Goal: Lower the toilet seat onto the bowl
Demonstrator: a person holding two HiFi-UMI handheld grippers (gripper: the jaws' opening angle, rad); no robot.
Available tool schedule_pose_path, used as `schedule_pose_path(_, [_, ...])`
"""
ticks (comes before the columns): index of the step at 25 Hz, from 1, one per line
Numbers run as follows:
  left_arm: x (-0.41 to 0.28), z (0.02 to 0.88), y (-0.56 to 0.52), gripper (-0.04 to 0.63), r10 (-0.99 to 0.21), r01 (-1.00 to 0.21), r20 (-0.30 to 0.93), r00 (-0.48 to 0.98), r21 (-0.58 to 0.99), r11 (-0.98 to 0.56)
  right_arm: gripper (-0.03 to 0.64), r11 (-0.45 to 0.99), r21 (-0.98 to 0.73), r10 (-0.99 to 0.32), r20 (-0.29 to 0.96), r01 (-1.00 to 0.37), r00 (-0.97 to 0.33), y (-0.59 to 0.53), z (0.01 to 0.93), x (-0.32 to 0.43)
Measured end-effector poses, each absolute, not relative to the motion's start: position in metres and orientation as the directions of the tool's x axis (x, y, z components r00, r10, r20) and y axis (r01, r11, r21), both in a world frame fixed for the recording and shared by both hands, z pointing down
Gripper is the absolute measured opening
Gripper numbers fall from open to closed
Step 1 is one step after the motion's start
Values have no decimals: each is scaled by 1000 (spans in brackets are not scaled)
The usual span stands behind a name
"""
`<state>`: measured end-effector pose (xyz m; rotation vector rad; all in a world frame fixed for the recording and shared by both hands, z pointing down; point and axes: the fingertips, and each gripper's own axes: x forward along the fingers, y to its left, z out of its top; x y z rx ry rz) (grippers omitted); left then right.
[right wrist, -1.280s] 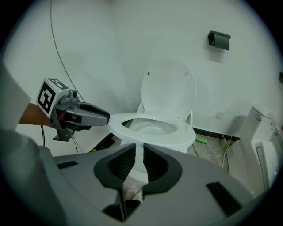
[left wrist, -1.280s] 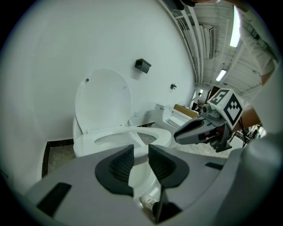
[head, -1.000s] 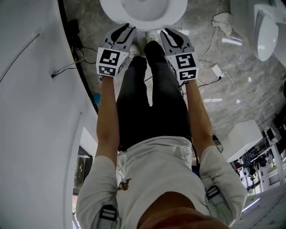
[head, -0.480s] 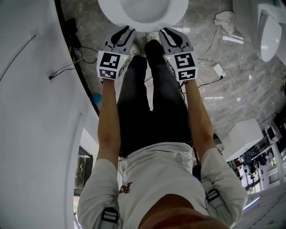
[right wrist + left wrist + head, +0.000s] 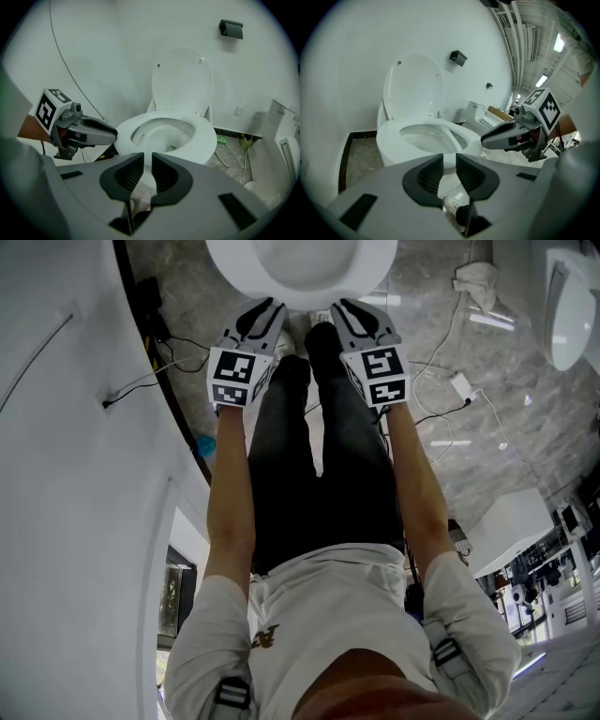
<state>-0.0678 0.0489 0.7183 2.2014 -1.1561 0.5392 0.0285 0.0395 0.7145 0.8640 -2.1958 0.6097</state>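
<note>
The white toilet stands in front of my feet. Its lid stands upright against the wall, also in the right gripper view. A wide white seat ring lies flat on the bowl. My left gripper hangs just short of the bowl's front rim; its jaws have just been closing, still stand a narrow gap apart, and hold nothing. My right gripper hovers beside it, level with it, its jaws also slightly apart and empty. Neither gripper touches the toilet.
A curved white wall runs along the left. Cables and a white cloth lie on the grey marble floor. Another white fixture stands at the right. A black holder hangs on the wall above the toilet.
Both grippers have sunk a little in front of the bowl, staying side by side. The toilet lid and ring have not moved.
</note>
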Motion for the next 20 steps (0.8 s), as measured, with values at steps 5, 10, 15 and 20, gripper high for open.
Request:
schedule_pose_path(5, [-67,730,51,100,-582,-834,603,546,321,-449,67,666,-177,-379,756,-724,-534,43,729,27])
schedule_pose_path(10, [-67,741,55,98,-563,-829,615,552,330,-452,67,668,-183,-356,773,-722,-525,48,743,26])
schedule_pose_path(15, [-66,755,57,98,-542,-828,634,552,339,-447,67,673,-191,-335,783,-715,-525,50,757,25])
schedule_pose_path(20, [-68,767,58,86,-528,-830,648,549,345,-438,66,669,-192,-321,797,-718,-512,51,768,25])
